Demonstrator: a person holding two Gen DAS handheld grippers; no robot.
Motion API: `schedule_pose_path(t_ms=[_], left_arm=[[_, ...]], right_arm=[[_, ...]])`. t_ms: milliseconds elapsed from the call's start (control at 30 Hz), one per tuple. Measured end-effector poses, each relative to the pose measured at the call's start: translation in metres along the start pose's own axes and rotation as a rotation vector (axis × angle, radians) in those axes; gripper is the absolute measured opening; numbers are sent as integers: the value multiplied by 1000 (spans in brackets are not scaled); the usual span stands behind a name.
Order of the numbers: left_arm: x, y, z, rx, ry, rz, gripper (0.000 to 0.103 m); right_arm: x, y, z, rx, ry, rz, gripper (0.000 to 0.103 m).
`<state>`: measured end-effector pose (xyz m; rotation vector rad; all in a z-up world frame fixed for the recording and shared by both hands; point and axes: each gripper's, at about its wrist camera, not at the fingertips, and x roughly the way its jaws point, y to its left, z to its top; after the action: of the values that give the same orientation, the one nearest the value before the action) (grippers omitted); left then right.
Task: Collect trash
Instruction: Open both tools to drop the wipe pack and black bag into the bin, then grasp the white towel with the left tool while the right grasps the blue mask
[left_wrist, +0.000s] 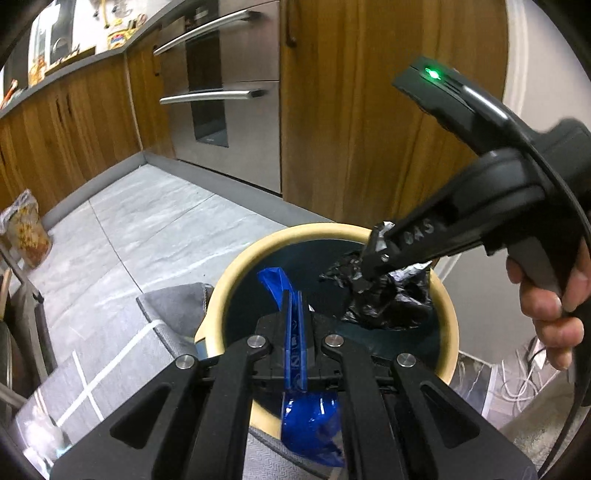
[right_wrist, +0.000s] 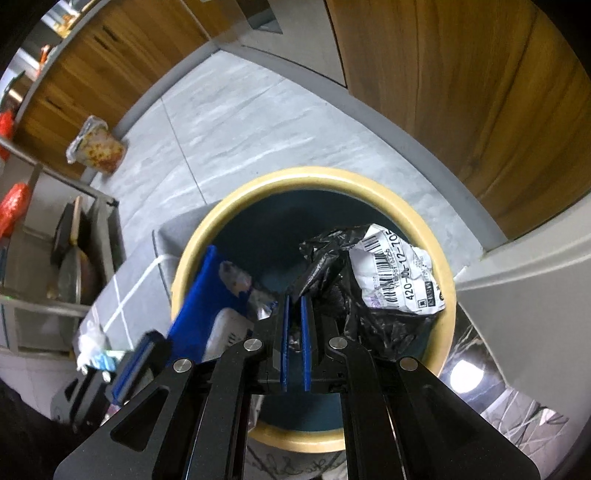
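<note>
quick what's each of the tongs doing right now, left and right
Left tongs: shut on the blue plastic wrapper, above the bin.
Right tongs: shut on the black bag.

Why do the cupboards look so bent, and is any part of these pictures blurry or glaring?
Both views: the fisheye lens curves the wooden cupboards and darkens the corners. Left wrist view: mostly sharp; a green light glows on the right tool. Right wrist view: the left tool is blurred at lower left; a bright glare spot sits beside the bin.
</note>
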<state>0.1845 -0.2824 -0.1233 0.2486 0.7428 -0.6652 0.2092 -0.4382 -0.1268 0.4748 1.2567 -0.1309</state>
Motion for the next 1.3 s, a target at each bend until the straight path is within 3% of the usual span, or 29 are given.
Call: schedule_pose_path(t_ms=[400,433,533,667,733,833,867,1067,1300], left_arm=[[-4,27,-6,-96,17,19,4],[-6,27,-5,-100,16,18,4],[-11,30,-7,-112,20,27,4],[-18,37,-8,-143,25,42,11],[-29,41,-7,-154,20,58,21],[-47,48,-7,-170,-8,102,55],[-57,52,-7,-181,-25,119,60],[-103,74,-11,-240,-68,168,78],[-163,100,-16,-266,-127,265,89]], right_arm=[[1,15,3,-49,-17,-55,12],[0,15,3,-49,-20,-57,16],[-2,13,4,-38,-27,-76,43],[-11,14,6,-31,-63,-74,62],[-16,16,6,-33,-82,-74,70],[-26,21,5,-37,-120,-54,77],[-29,24,4,-37,-130,-47,79],[-58,53,-1,-105,-265,6,86],[-92,103,-24,-227,-443,61,92]])
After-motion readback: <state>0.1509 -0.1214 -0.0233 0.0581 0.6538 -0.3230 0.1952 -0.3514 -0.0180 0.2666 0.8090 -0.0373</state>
